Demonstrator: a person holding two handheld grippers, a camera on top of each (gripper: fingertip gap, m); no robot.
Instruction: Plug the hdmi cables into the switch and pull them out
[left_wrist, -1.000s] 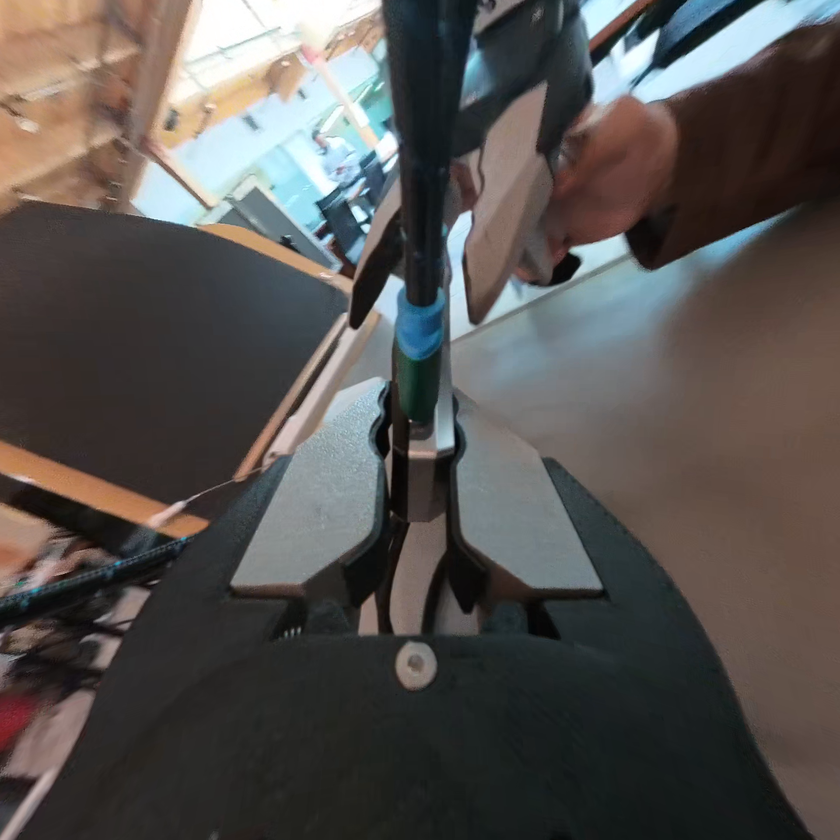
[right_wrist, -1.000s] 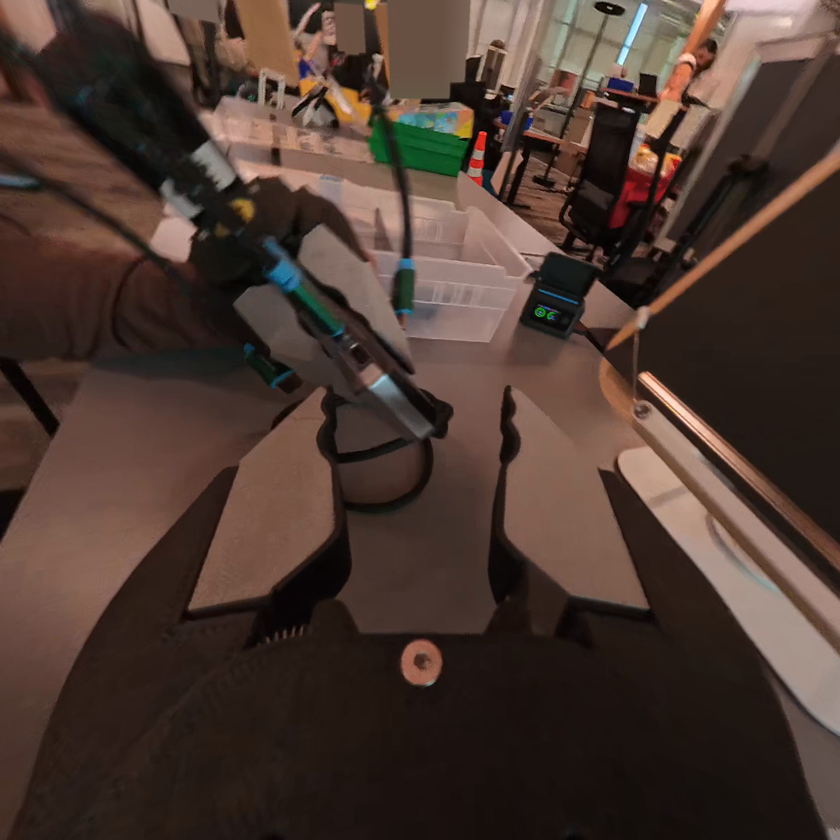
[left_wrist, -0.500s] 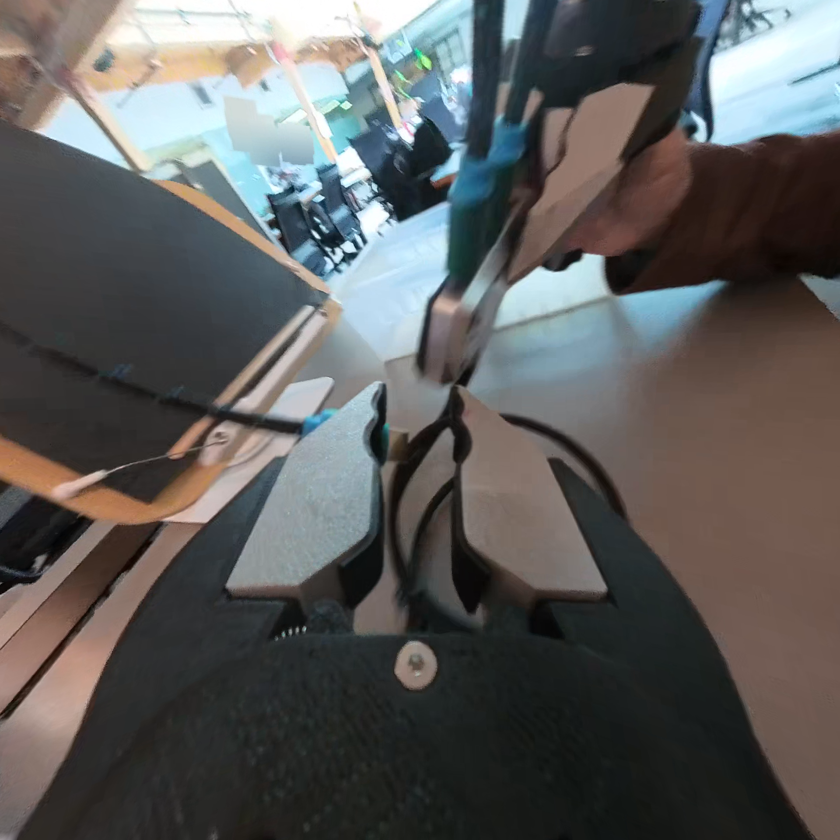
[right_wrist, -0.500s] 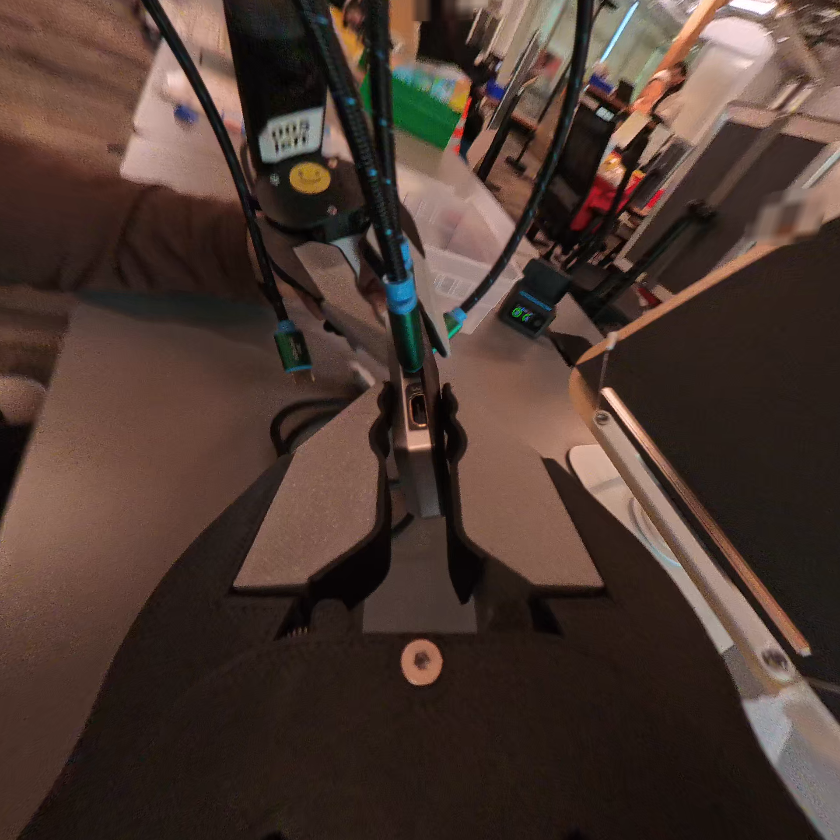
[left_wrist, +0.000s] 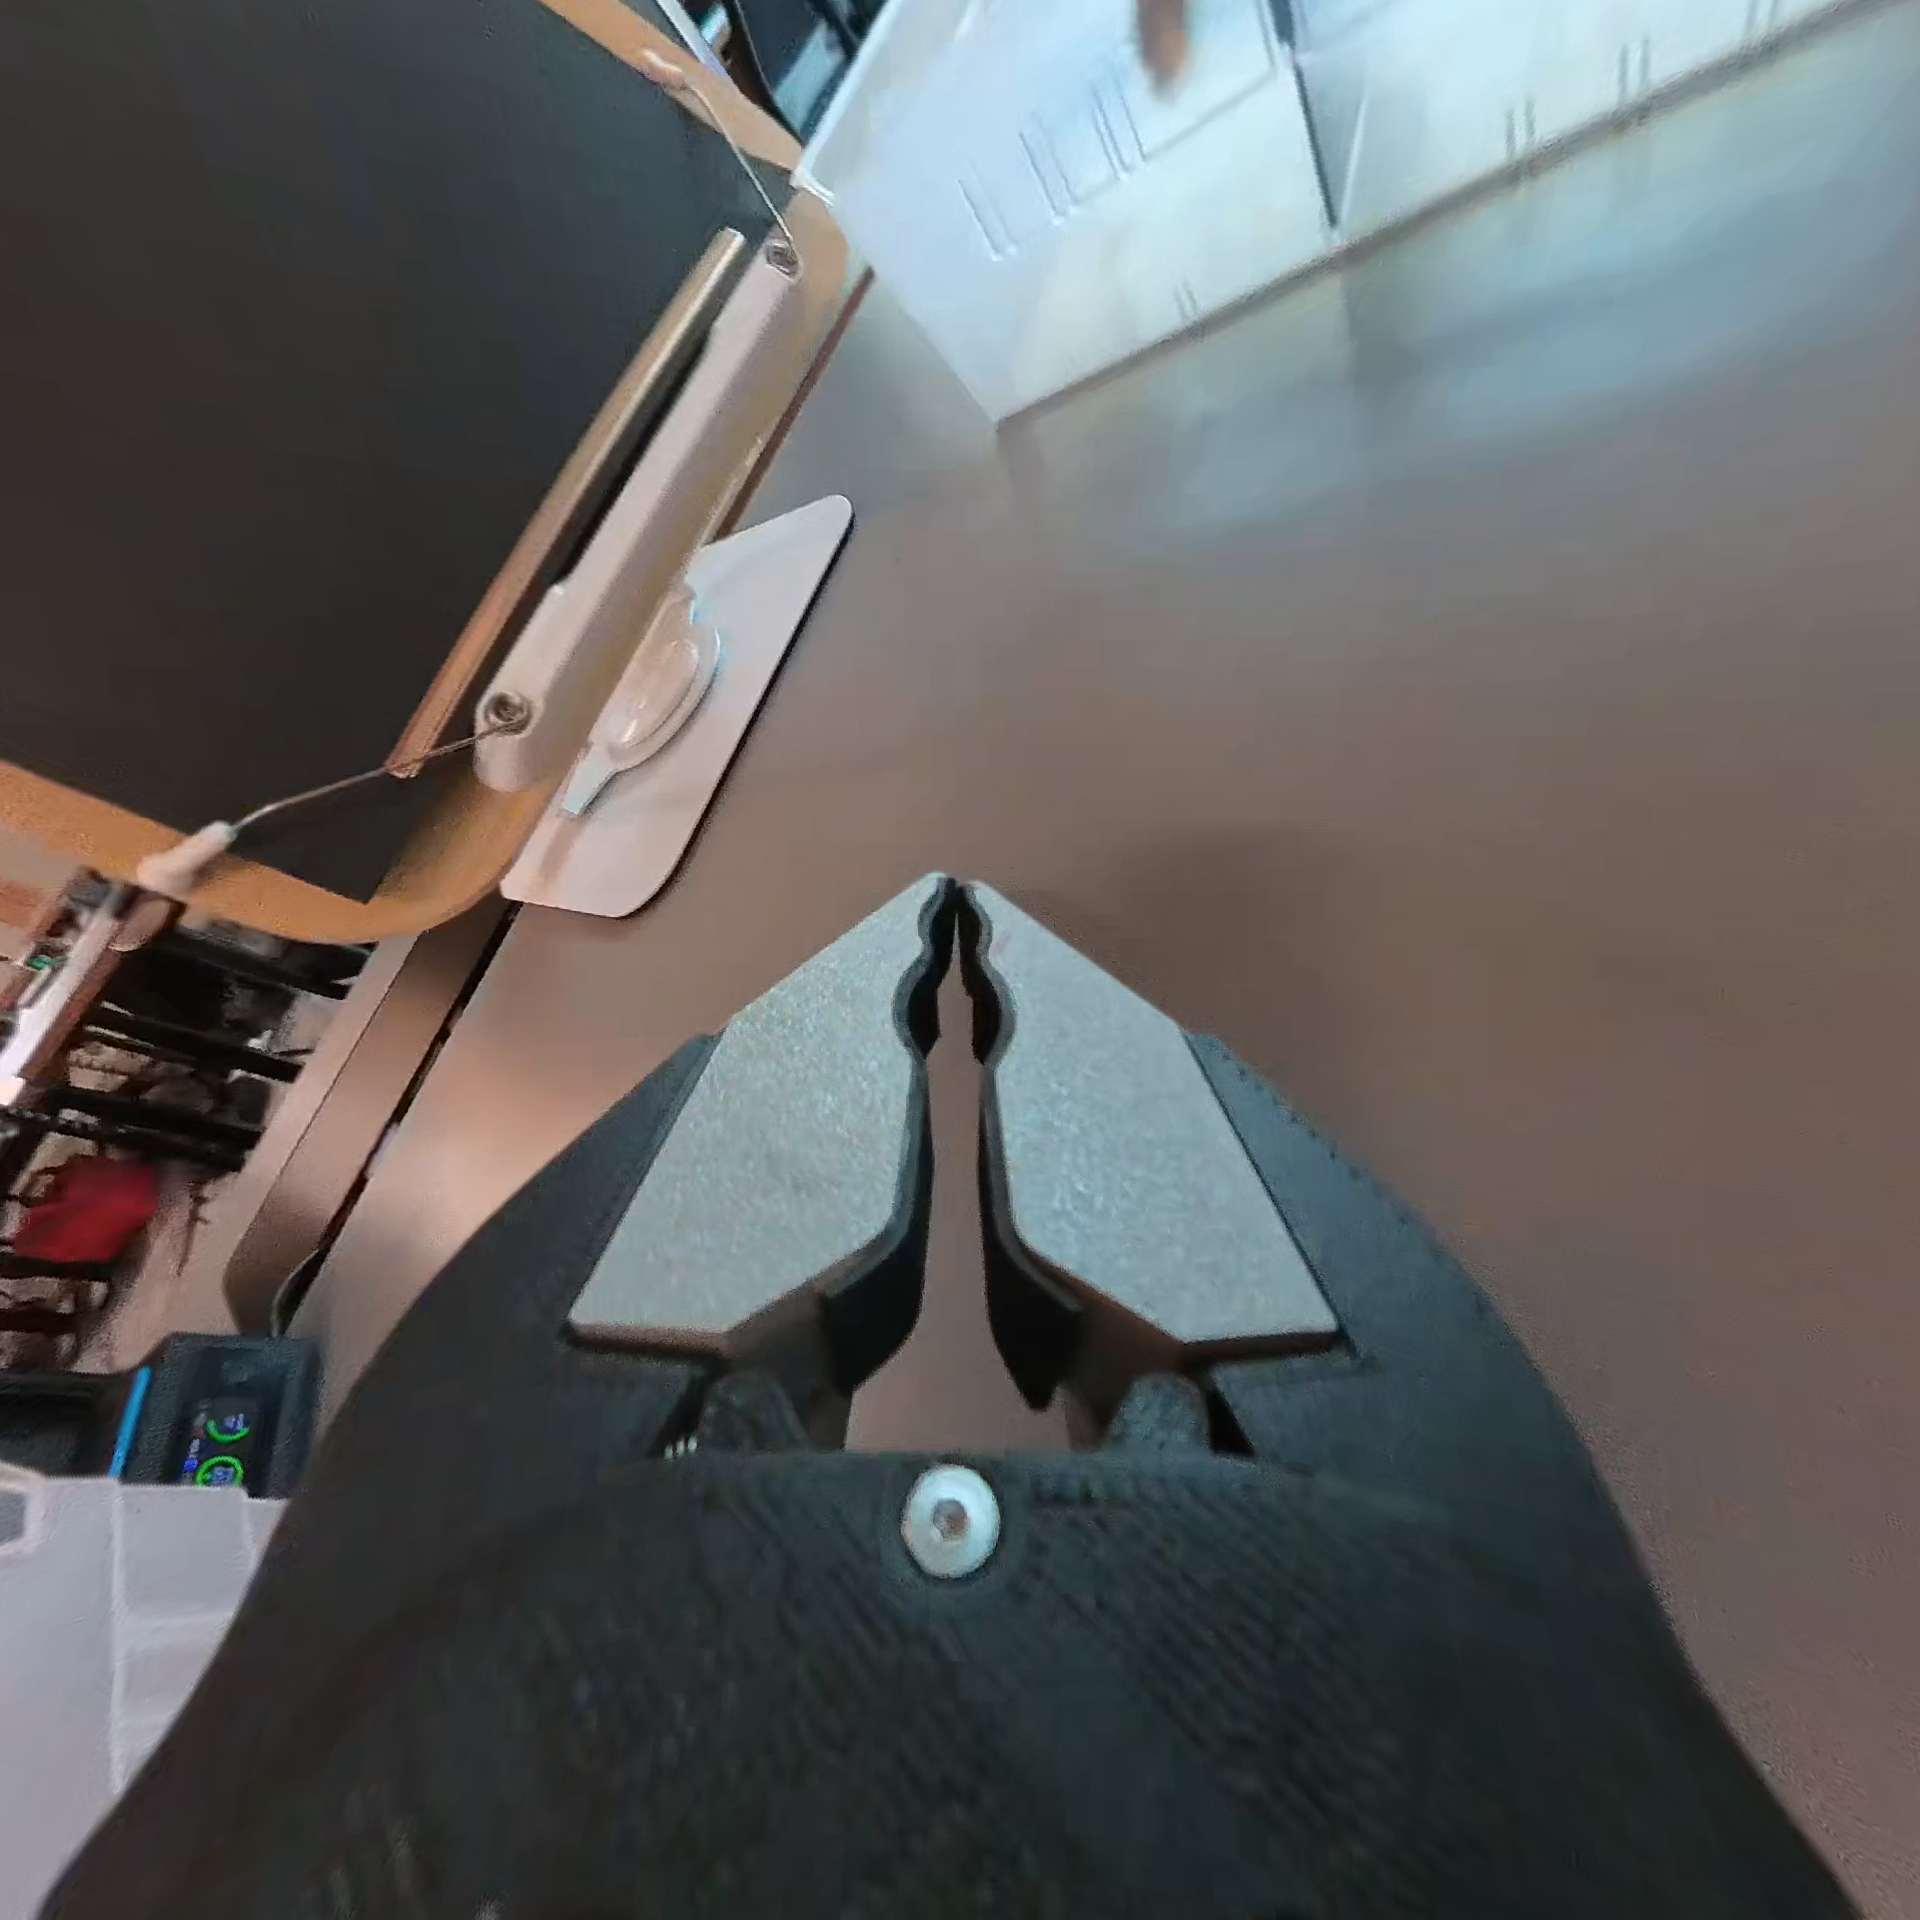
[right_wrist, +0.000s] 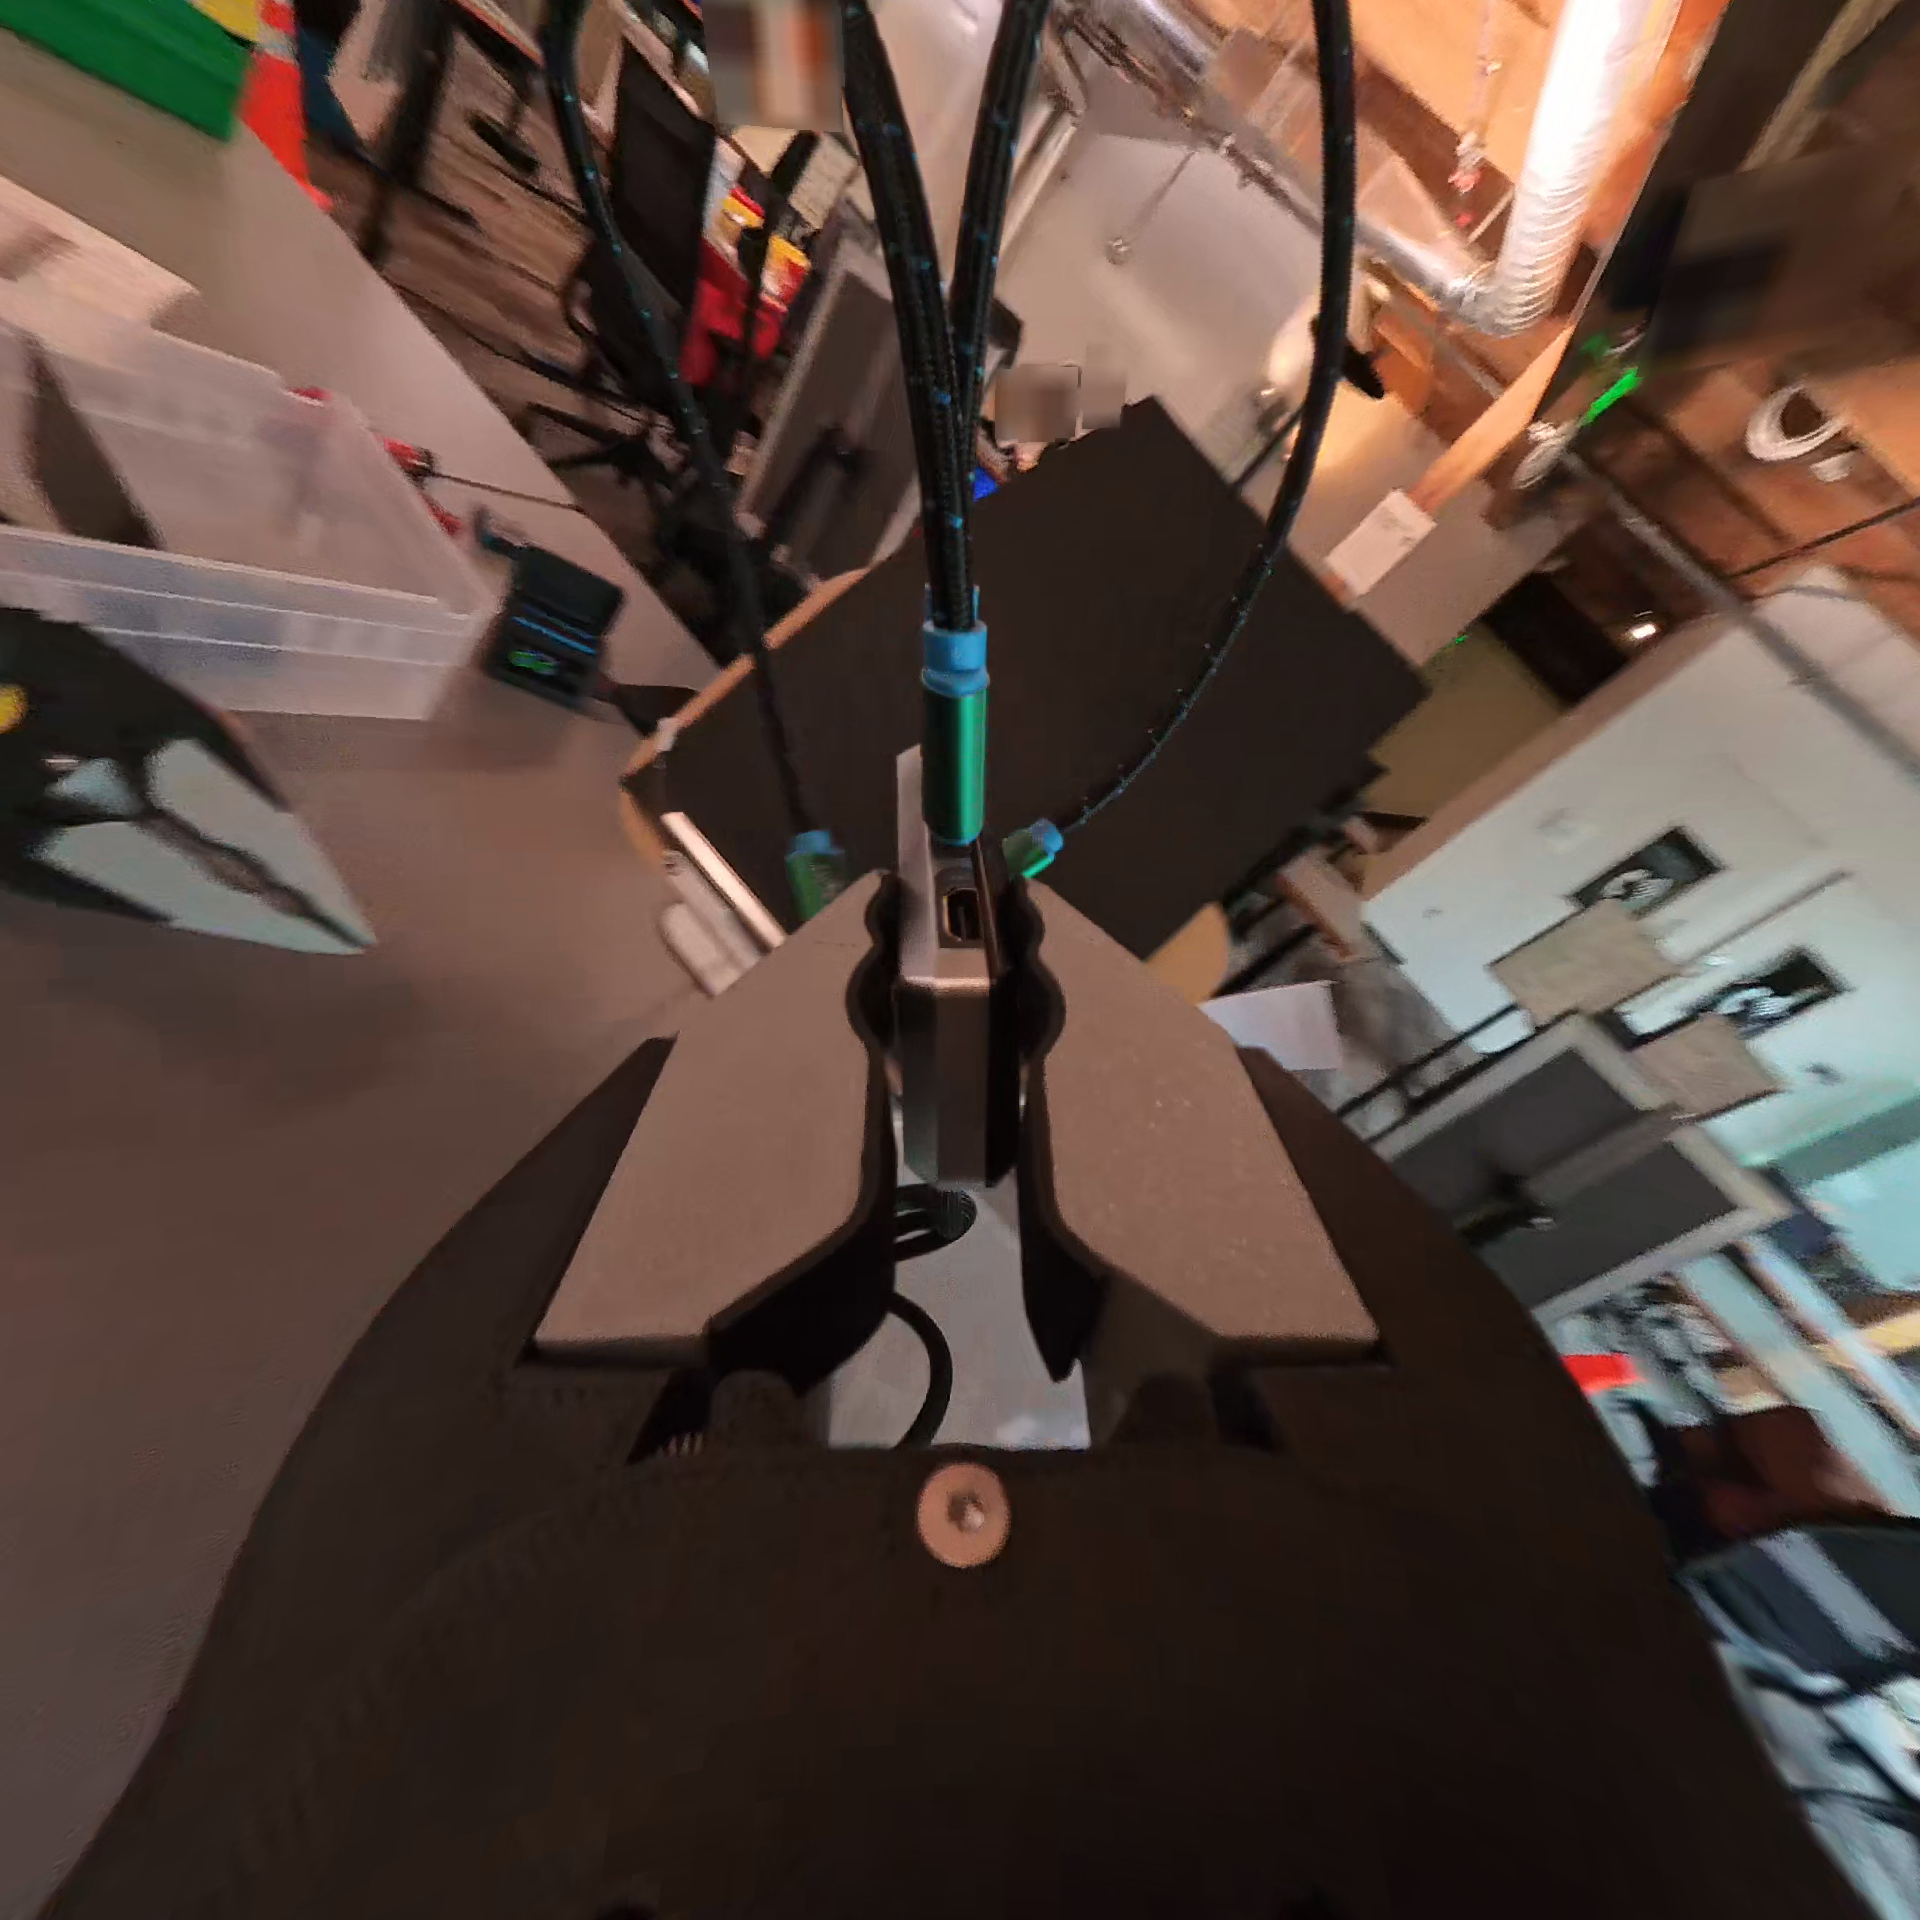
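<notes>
right gripper (right_wrist: 951, 904) is clamped on the switch (right_wrist: 943, 1039) at frame center, prob to hold it steady w/ one green plug (right_wrist: 954, 764) seated up top and two more (right_wrist: 812, 868) dangling beside, while left gripper (left_wrist: 954, 902) sits closed on nothing over the table (left_wrist: 1455, 831).

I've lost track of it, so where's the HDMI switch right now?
In the right wrist view, the switch is clamped between the right tongs, raised off the table, with one green-ended cable plugged in.
</notes>
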